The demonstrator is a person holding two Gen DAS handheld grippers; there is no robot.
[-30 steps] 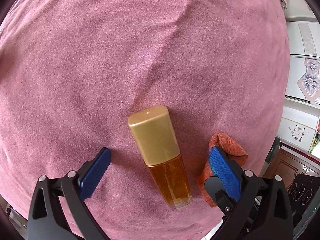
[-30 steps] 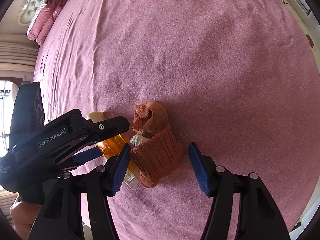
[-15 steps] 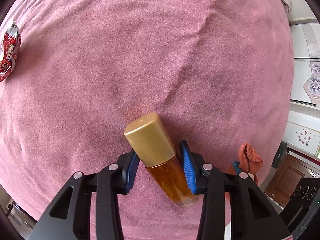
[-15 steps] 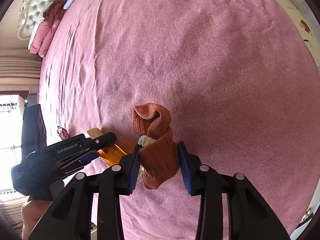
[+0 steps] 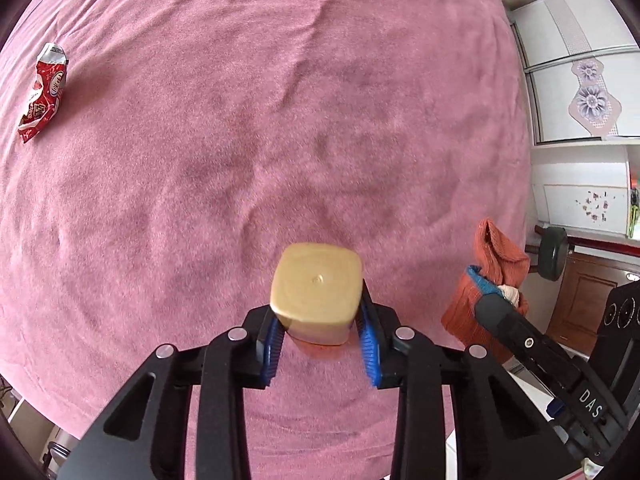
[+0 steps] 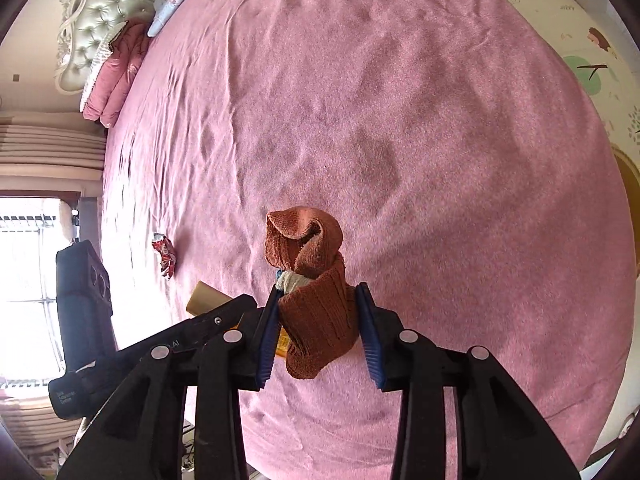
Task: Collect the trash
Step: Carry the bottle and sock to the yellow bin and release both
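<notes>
My left gripper (image 5: 320, 344) is shut on an amber bottle with a gold square cap (image 5: 318, 288) and holds it lifted above the pink bedspread (image 5: 280, 120), cap toward the camera. My right gripper (image 6: 318, 328) is shut on a rust-orange sock (image 6: 312, 280) and holds it up off the bed. The sock (image 5: 488, 280) and the right gripper show at the right of the left wrist view. The bottle's cap (image 6: 206, 298) shows behind the left gripper in the right wrist view. A crumpled red snack wrapper (image 5: 42, 92) lies on the bed far left; it also shows in the right wrist view (image 6: 164, 254).
The bedspread (image 6: 400, 120) fills both views. A tufted headboard (image 6: 96, 12) and pink pillows (image 6: 116, 76) are at the bed's far end. White cabinets (image 5: 580, 80) and a wooden door (image 5: 580, 304) stand past the bed's right edge. A bright window (image 6: 28, 280) is at left.
Both grippers closed, the left on the bottle and the right on the sock, and both lifted their objects off the bed. The bottle tilted so its cap faces the camera.
</notes>
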